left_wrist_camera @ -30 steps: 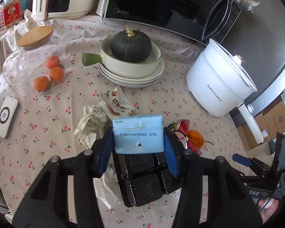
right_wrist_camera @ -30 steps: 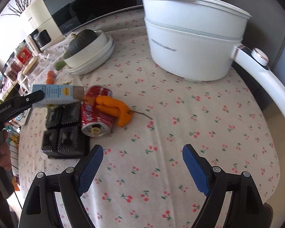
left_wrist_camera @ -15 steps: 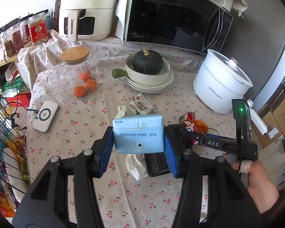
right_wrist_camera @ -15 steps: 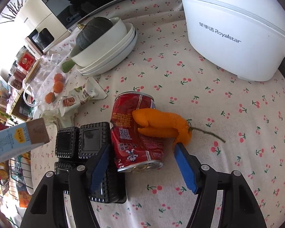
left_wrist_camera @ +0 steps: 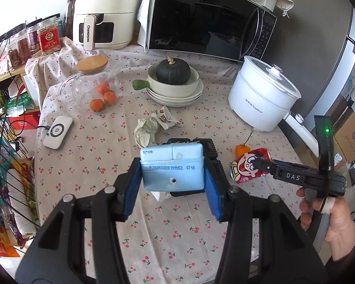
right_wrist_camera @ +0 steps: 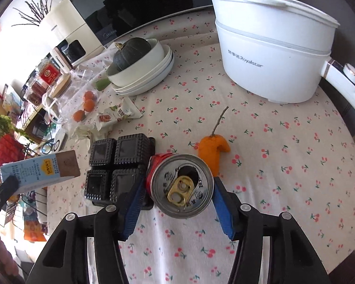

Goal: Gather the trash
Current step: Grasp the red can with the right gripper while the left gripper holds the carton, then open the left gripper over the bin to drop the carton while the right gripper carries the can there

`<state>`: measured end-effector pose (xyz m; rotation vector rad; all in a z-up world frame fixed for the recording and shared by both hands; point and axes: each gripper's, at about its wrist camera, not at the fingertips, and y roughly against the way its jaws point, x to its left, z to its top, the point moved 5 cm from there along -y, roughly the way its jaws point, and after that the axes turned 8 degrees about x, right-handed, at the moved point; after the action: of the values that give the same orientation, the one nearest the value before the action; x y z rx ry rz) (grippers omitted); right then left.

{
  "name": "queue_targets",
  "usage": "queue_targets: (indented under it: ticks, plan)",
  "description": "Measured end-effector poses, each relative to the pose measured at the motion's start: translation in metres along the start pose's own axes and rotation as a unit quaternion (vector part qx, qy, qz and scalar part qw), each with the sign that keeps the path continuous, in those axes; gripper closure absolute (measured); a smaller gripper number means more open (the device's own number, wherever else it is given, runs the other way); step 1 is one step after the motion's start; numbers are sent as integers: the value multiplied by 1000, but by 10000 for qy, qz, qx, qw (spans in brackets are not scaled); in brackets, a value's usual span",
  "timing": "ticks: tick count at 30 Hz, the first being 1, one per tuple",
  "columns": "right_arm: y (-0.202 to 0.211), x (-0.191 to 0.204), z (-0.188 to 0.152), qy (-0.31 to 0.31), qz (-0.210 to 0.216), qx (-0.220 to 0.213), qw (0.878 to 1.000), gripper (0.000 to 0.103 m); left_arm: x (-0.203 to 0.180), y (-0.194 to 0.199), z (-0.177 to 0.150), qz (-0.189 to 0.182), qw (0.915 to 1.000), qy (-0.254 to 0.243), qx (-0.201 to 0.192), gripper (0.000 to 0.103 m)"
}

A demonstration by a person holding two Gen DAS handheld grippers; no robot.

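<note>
Right claw [right_wrist_camera: 178, 203]: jaws have just been closing round the red can [right_wrist_camera: 181, 184]; both pads sit at its sides, so it reads as gripped, though the left pad's contact is partly hidden.
Left claw [left_wrist_camera: 172, 184]: clamped on the blue carton [left_wrist_camera: 172, 168], held clear above the table [left_wrist_camera: 177, 232].
Step in hand: securing the can; carton already collected.
Next move: lift the can straight up, then carry both items to a bin; no bin is in view.
Can position: tilted, open top toward the camera, at the table's 6 o'clock edge in the right wrist view.
Obstructions: black tray [right_wrist_camera: 116, 165] touching the can at 9 o'clock; orange peel [right_wrist_camera: 211, 151] just beside it at 1 o'clock.
Remaining trash: wrapper [left_wrist_camera: 164, 118] and crumpled paper [left_wrist_camera: 145, 131], 12 o'clock of the tray in the left wrist view.
Not trash: white cooker [right_wrist_camera: 272, 47], bowl with squash [right_wrist_camera: 135, 64].
</note>
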<state>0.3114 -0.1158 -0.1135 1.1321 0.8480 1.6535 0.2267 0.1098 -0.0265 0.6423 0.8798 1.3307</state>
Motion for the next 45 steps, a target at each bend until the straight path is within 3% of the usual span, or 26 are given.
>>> queue_targets:
  ticks: [9, 17, 31, 39, 45]
  plan:
    - [54, -22, -55, 52, -147, -134, 9998, 46, -30, 12, -40, -245, 9995, -115, 150, 51]
    - [77, -43, -94, -95, -47, -317, 9994, 46, -46, -1, -72, -305, 9980, -375, 417, 51]
    - [109, -58, -123, -99, 63, -478, 9988, 46, -91, -5, -89, -632, 9933, -786, 561, 51]
    - [134, -105, -155, -493, -15, -537, 9973, 46, -141, -5, -100, -987, 9856, -1197, 671, 51]
    - [153, -152, -184, -934, -187, -606, 9936, 46, -193, -9, -116, -1446, 9731, -1567, 875, 51]
